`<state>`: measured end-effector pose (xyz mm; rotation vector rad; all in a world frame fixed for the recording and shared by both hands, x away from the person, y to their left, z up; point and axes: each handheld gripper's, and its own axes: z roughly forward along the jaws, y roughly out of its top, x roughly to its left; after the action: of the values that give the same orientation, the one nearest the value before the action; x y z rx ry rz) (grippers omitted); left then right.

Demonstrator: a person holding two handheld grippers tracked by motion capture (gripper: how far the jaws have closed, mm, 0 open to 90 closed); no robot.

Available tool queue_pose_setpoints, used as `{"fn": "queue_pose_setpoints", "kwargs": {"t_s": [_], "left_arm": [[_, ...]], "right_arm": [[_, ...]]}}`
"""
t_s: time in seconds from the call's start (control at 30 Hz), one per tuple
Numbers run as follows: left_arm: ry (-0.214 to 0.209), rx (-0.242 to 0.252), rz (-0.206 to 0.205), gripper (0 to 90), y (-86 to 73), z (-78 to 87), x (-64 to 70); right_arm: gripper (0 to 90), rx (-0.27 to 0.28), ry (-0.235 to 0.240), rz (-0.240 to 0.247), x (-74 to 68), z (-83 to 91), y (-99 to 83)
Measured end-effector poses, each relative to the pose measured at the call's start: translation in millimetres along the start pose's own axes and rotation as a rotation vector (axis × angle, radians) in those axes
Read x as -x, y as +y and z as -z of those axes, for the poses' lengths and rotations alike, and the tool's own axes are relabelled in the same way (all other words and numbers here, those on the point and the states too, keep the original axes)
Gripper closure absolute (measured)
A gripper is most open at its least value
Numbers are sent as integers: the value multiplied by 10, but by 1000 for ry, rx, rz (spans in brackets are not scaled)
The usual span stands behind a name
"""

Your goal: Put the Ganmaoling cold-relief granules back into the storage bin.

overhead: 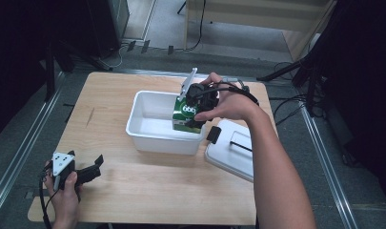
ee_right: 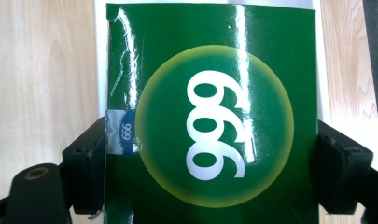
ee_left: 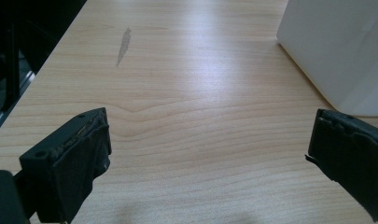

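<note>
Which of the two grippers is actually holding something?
The right gripper: its fingers clamp the green box over the white tub. The left gripper sits open above bare table.

We see bright overhead light on the table (overhead: 133, 191), while the frame's left and right edges fall dark. Glare streaks cross the green box (ee_right: 210, 116); the close black pads (ee_left: 79, 172) look soft and blurred.
</note>
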<state>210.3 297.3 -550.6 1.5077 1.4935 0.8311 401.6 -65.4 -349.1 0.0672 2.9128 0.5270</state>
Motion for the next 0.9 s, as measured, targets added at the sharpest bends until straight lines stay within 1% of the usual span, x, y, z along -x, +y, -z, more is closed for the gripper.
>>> {"fn": "queue_pose_setpoints", "kwargs": {"t_s": [0.03, 0.1, 0.13, 0.27, 0.3, 0.33, 0.43, 0.47, 0.57, 0.6, 0.77, 0.8, 0.9], "left_arm": [[0, 0, 0, 0, 0, 0, 0], [0, 1, 0, 0, 0, 0, 1], [-1, 2, 1, 0, 0, 1, 1], [-1, 2, 1, 0, -1, -1, 2], [-1, 2, 1, 0, -1, -1, 2], [0, 3, 1, 0, -1, -1, 4], [-1, 4, 2, 0, -2, -1, 4], [-2, 4, 1, 0, -1, -1, 1], [-1, 4, 2, 0, -1, 0, 1], [-1, 4, 1, 0, -1, -1, 1], [-1, 3, 2, 0, -2, 0, 4], [-1, 6, 2, 0, -3, -1, 5], [-2, -3, 2, 0, -1, 0, 6]], "right_arm": [[156, 0, 0, 0, 0, 0, 0], [156, 0, -3, 18, 13, -44, -4], [156, -2, -10, 30, 23, -75, -5], [155, -1, -27, 45, 50, -129, -24], [155, -1, -27, 45, 50, -129, -24], [156, 3, -24, 63, 55, -170, -41], [156, -7, -20, 72, 56, -207, -59], [156, -5, -7, 91, 65, -260, -78], [156, -6, -11, 82, 73, -301, -93], [155, -2, -7, 80, 88, -341, -106], [155, 2, -1, 74, 122, -408, -134], [155, 4, 7, 74, 128, -425, -137], [154, -9, 11, 71, 152, -469, -135]]}}
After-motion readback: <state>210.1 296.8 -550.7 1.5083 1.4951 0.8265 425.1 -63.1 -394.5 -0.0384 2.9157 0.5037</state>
